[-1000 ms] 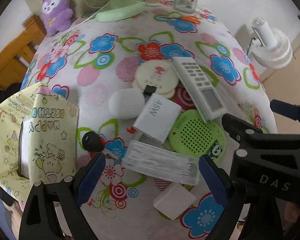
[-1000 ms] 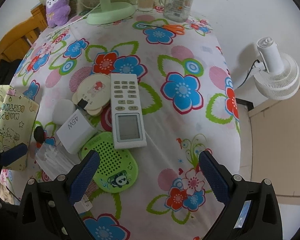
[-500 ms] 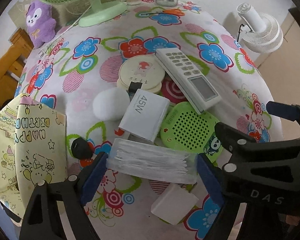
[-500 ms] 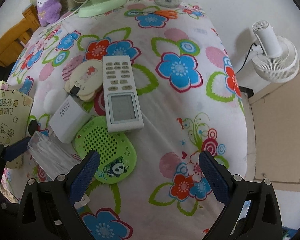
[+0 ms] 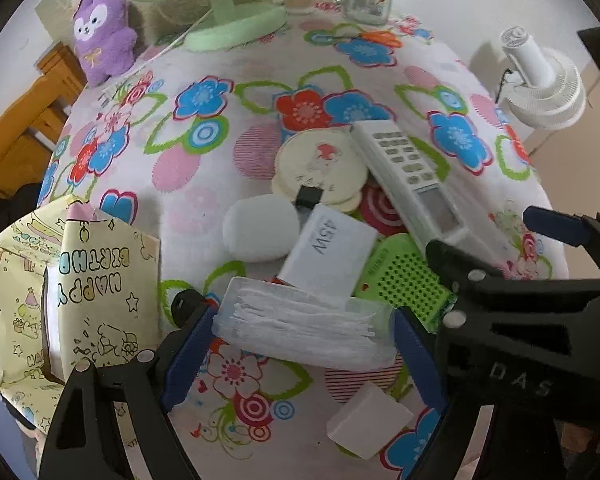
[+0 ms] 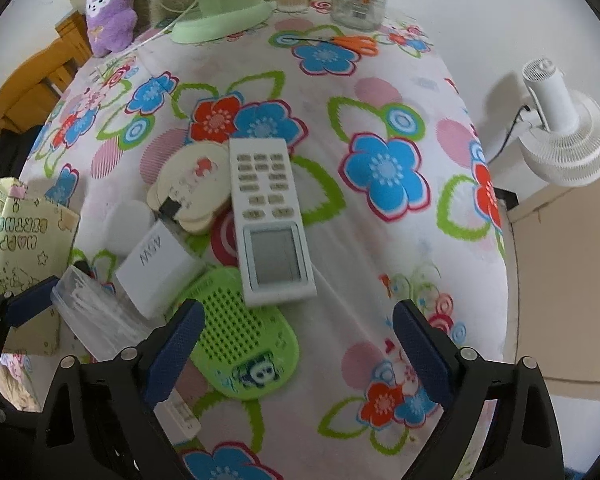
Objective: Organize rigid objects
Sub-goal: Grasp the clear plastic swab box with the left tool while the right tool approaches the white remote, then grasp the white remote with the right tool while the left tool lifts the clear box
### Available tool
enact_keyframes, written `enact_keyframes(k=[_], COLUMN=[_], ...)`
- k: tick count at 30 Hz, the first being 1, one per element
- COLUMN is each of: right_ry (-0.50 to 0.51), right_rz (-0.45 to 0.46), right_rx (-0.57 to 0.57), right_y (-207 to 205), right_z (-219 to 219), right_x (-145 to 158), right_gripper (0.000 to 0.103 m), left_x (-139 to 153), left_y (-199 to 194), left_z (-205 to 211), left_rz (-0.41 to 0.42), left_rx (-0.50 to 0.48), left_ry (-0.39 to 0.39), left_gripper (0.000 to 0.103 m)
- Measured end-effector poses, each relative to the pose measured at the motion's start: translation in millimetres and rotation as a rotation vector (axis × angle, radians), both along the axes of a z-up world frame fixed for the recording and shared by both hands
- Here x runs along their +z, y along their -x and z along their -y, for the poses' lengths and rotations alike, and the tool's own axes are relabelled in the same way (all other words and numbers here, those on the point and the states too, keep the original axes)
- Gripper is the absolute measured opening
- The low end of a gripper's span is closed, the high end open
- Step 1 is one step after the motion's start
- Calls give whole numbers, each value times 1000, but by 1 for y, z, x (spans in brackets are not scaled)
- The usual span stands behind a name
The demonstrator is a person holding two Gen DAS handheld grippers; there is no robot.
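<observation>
On a counter [image 6: 380,280] draped in a flowered cloth, the left tongs [image 5: 302,330] straddle a clear plastic box of cotton swabs [image 5: 306,330], one blue pad at each end of the box; whether the pads press on it cannot be told, after the jaws narrowed a little. The box lies at the near edge of a cluster: a white charger marked 45W [image 5: 328,252] just behind it, a green perforated disc [image 5: 404,280] to its right, a white remote control [image 6: 266,220] resting partly on that disc, and round cream coasters [image 5: 320,168] farther back. The right tongs [image 6: 296,350] stand open above the near end of the green disc, gripping nothing, their jaws having just drawn in slightly. A yellow birthday gift bag [image 5: 96,292] sits at the left; a green desk fan [image 6: 216,20] stands at the far edge.
</observation>
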State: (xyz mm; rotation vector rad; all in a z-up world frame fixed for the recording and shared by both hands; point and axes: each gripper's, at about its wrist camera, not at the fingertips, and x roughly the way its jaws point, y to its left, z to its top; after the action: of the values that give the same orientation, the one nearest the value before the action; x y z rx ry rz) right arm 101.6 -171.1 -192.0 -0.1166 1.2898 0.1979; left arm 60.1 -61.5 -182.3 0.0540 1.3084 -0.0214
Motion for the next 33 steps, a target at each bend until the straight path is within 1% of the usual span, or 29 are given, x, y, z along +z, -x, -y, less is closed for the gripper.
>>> enact_keyframes(k=[4,11,17,19,21,22,25,26,27,33], right_ry=[-6,-6,-6,-13,-34,-51,-40,-39,-28,-26], right_rz=[-12,-41,-65,-76,-90,-100,-90,-93,-93,-92], right_rx=[4,14,29,37,38,35,57,59,65,69], right_y=[-13,-36,-50,-55,-57,-58,-59,-59,-59,-56], right_z=[-3,-7,-12,-16,-18,-18,-21,-22,-22,-23], right_x=[-7,-21,-32,-36,-39,-40,-39,-39,-39,-34], right_gripper=[93,87,81,78,68,65,58,53,51,50], left_x=[-5,-10,-10,-11,-12,-12,-12,-12,-12,-10], left_y=[-8,-25,-38,-42,-45,-46,-49,-49,-49,-47], left_z=[-7,-7,-7,-7,-7,-7,-7,-6,-6,-5], left_rz=[-17,-36,-31,-33,-32,-30,-30,-28,-28,-34], left_rx=[26,26,21,23,18,16,10,4,-1,-9], left_ry=[1,3,-8,-7,-14,-18,-19,-19,-22,-24], left_gripper=[90,89,89,89,89,89,89,89,89,89])
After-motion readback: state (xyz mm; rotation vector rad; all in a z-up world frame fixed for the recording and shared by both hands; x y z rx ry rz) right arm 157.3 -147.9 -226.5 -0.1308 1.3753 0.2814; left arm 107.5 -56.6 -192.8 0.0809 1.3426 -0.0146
